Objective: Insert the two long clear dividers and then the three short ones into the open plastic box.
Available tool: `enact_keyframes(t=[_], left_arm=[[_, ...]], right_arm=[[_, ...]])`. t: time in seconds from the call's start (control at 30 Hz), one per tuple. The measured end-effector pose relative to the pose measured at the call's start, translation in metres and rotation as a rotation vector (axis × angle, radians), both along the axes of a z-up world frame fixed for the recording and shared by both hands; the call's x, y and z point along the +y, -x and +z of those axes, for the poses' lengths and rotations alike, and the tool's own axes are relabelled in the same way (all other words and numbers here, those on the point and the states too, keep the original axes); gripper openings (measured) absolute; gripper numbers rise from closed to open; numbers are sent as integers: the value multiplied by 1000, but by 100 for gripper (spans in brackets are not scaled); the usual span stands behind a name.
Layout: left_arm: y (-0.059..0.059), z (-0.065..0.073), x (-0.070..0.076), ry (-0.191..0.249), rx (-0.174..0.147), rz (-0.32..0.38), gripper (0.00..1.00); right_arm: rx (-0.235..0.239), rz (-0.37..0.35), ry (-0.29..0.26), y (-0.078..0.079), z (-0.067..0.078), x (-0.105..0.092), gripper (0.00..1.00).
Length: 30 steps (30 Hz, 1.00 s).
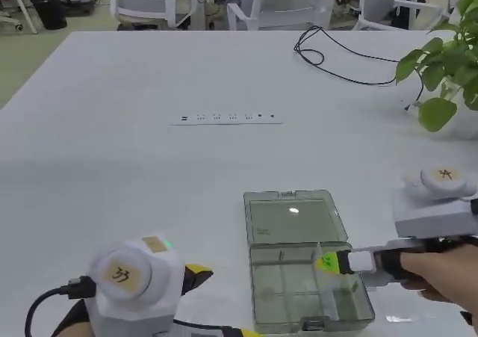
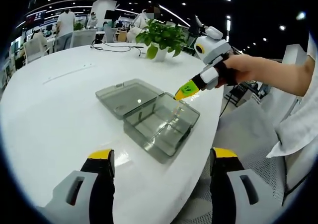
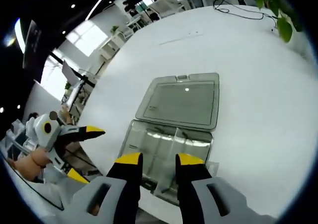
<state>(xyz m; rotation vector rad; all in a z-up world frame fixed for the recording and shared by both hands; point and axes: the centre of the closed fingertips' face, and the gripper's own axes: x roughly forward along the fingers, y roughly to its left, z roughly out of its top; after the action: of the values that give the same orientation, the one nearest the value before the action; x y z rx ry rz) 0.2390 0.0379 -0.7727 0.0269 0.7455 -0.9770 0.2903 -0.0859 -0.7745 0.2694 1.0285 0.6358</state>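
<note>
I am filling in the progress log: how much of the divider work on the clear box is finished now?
Done: the box lies open, and some clear dividers stand inside it; their number is unclear. In hand: the right tool hovers over the box's right side, perhaps pinching a clear piece, but I cannot tell. The left tool is open and empty. Left: probably the last short dividers.

The left gripper (image 2: 161, 154) shows its two yellow-tipped jaws spread wide apart, with nothing between them, low over a white table (image 2: 59, 119). Ahead sits a clear box (image 2: 161, 124), its lid (image 2: 126, 96) laid back flat. A hand (image 2: 243, 70) reaches in with the right gripper (image 2: 185, 91), its yellow-green tip over the box's far edge; whether those jaws are closed is unclear from this angle. A plant (image 2: 161, 37) and a cable (image 2: 107, 46) lie beyond.
</note>
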Motion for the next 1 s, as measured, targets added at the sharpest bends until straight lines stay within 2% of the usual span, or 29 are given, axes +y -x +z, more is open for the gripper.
enact_keyframes(t=[0.07,0.1,0.13,0.2,0.23,0.3,0.33,0.37,0.4,0.47,0.5,0.53,0.6,0.73,0.87,1.0], left_arm=[[-4,-5,4,-23,3,29,79],[-6,-7,7,-38,4,40,79],[-7,-11,10,-59,16,62,79],[-9,-15,14,-69,44,105,79],[-10,-20,17,-88,62,126,78],[-12,-24,19,-115,57,141,78],[-12,-26,21,-133,61,149,77],[-11,-28,22,-146,66,156,76],[-11,-30,23,-152,71,165,75],[-11,-35,27,-176,98,199,72],[-12,-36,27,-176,99,207,71],[-12,-38,28,-183,106,223,71],[-12,-43,29,-205,117,246,70],[-13,-52,30,-246,124,266,67],[-13,-61,35,-299,135,297,64],[-14,-69,37,-369,118,299,62]], right_arm=[[-41,25,-6,-2,6,-1,31],[-47,37,-17,0,10,-1,31],[-72,55,-29,1,15,-1,32],[-97,71,-25,3,20,-4,35],[-135,101,-23,3,23,-5,37],[-167,146,-5,7,26,-10,41],[-205,177,-2,8,28,-11,44],[-220,200,12,11,29,-15,45],[-212,211,12,14,29,-17,47],[-261,253,4,16,33,-22,50],[-264,265,5,17,33,-25,52],[-305,303,2,19,36,-26,54],[-340,345,-1,22,38,-30,59],[-418,425,-5,28,41,-37,68],[-443,456,-14,32,41,-42,75],[-482,500,-25,39,40,-45,78]])
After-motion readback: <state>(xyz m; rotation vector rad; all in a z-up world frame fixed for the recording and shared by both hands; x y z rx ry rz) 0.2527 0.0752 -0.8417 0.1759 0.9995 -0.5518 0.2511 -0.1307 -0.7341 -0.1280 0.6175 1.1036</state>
